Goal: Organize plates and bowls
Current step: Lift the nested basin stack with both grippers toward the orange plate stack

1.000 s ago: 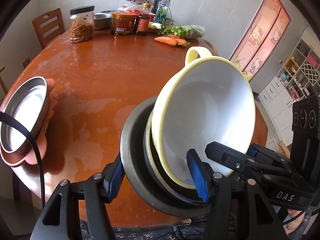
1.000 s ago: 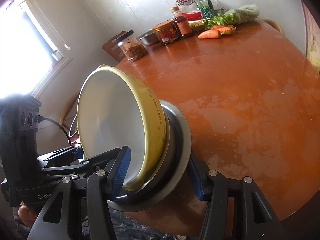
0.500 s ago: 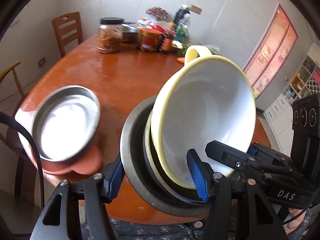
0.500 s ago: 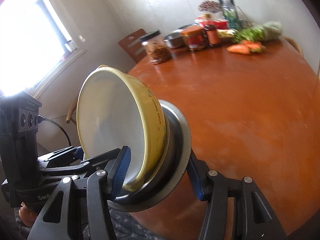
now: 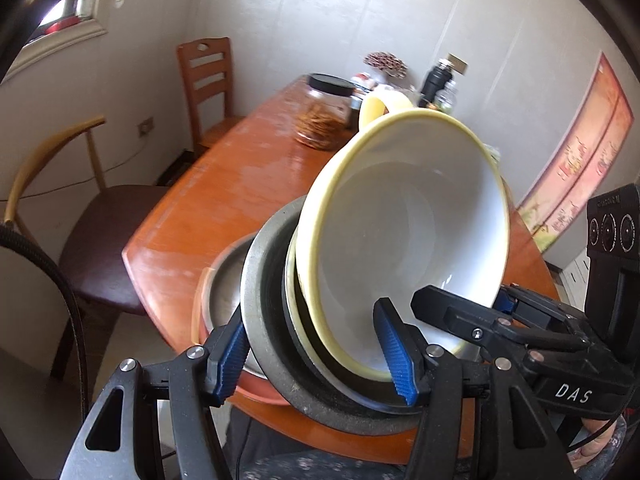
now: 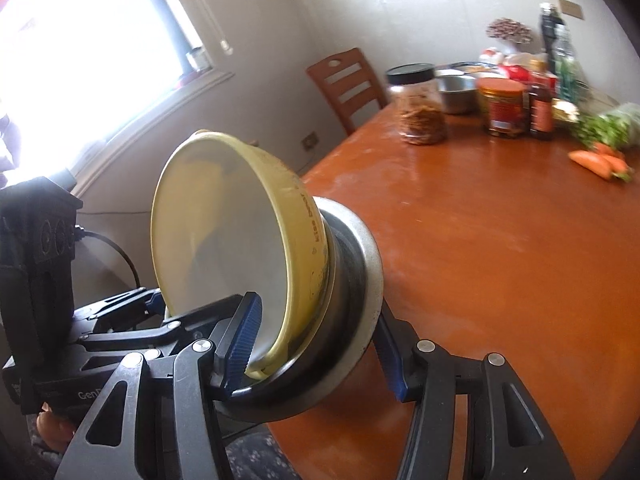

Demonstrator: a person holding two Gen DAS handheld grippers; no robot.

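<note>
Now you hold the nested stack between both grippers: the yellow bowl sits inside a dark bowl, which sits in the steel plate, all tipped steeply on edge. Your left gripper has its 2 blue pads clamped across one side of the stack's rim, and your right gripper clamps the opposite side the same way, 1 pad inside the yellow bowl and 1 behind the steel plate.

Compared with a second ago, the whole stack has swung across the table toward its left end. The second steel plate on the pink plate, which then lay well off to the left at the table's edge, is now directly behind and below your load, partly hidden by it. The jar and carrots sit well apart at the far end.

That suggests you are close to the drop point. Level the stack before lowering it, since the tilt could let the yellow bowl slide out.
</note>
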